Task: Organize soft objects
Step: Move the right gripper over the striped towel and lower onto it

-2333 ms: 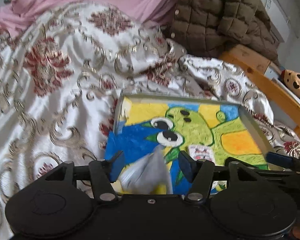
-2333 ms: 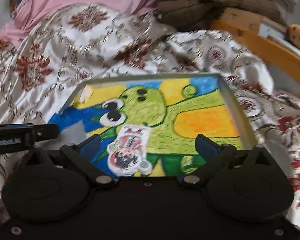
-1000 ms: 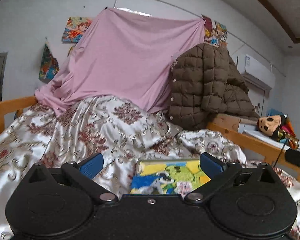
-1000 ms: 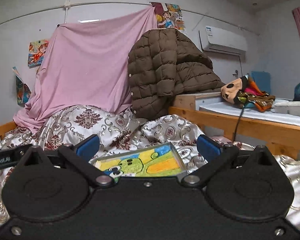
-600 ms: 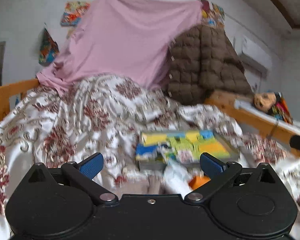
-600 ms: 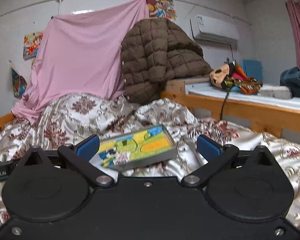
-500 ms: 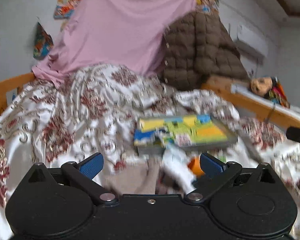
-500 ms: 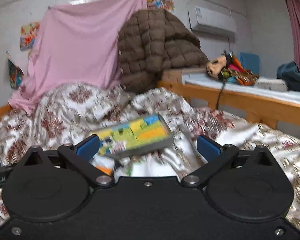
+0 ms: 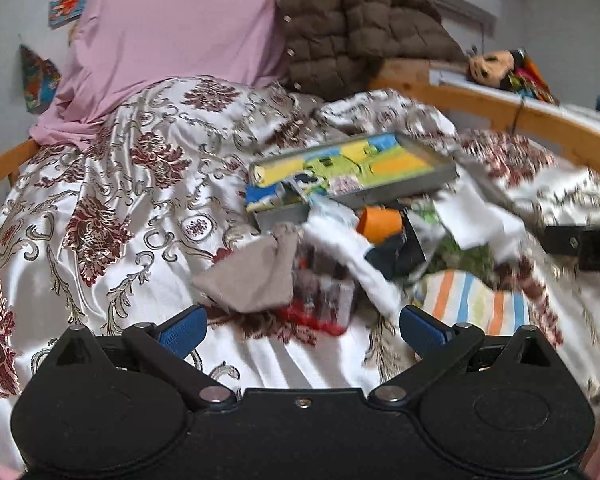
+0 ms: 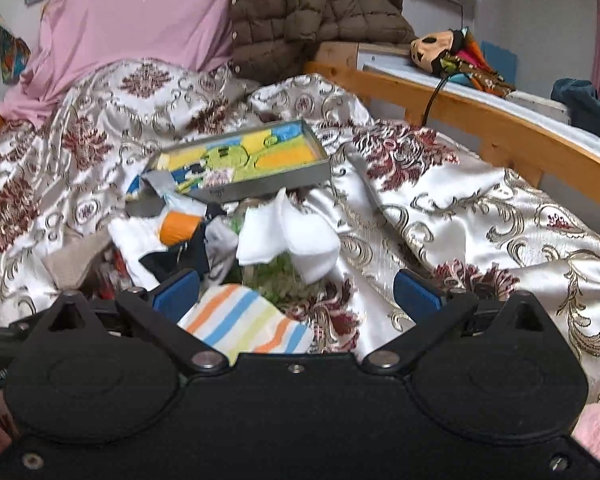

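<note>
1. Bed quilt (image 9: 111, 184) carries a loose pile of soft items (image 10: 283, 232) beside the tray (image 10: 259, 184).
2. Both hand-held grippers, left (image 9: 302, 330) and right (image 10: 295, 290), gape wide, empty.
3. Sorting looks barely begun.

Left tool (image 9: 303, 330), right tool (image 10: 297, 288) agape.

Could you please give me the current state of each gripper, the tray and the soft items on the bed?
left gripper: open, empty, above the pile
right gripper: open, empty
painted tray: tilted on the quilt, nearly empty
white cloth: crumpled, outside the tray
striped cloth: lying flat, nearest the right fingers
beige cloth: loose on the quilt
orange item: beside the tray
</note>
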Demonstrator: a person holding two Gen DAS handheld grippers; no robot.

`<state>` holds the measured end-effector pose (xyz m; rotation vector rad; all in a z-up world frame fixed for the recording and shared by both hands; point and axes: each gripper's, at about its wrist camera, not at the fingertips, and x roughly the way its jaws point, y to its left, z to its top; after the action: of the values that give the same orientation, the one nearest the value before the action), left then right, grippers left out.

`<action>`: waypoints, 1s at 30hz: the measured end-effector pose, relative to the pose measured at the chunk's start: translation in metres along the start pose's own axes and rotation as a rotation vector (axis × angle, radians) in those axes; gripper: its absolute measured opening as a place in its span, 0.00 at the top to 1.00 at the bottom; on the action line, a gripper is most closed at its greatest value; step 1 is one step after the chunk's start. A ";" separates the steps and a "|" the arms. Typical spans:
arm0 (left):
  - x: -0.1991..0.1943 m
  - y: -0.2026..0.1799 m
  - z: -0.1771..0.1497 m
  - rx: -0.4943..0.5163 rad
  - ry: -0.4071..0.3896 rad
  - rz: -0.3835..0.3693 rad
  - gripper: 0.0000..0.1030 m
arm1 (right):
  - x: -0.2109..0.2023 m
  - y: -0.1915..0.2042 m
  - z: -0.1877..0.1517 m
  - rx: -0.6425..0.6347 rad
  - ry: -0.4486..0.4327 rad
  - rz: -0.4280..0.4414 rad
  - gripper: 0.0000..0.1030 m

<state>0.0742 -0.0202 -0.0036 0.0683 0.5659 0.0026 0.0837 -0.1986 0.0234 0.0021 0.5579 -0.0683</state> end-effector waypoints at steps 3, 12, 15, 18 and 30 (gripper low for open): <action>0.000 -0.006 -0.002 0.037 0.014 -0.007 0.01 | -0.003 -0.002 -0.012 -0.008 0.051 0.024 0.01; 0.009 -0.015 -0.009 0.096 0.089 0.010 0.01 | 0.014 0.016 -0.024 -0.113 0.227 0.131 0.01; 0.011 -0.015 -0.010 0.101 0.115 0.025 0.01 | 0.022 0.026 -0.030 -0.175 0.316 0.183 0.01; 0.014 -0.014 -0.010 0.104 0.148 0.040 0.01 | 0.030 0.034 -0.033 -0.207 0.382 0.210 0.01; 0.037 -0.010 0.003 0.127 0.200 -0.003 0.01 | 0.065 0.035 -0.029 -0.185 0.542 0.274 0.01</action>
<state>0.1066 -0.0296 -0.0217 0.1928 0.7662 -0.0296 0.1253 -0.1673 -0.0360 -0.0848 1.0990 0.2589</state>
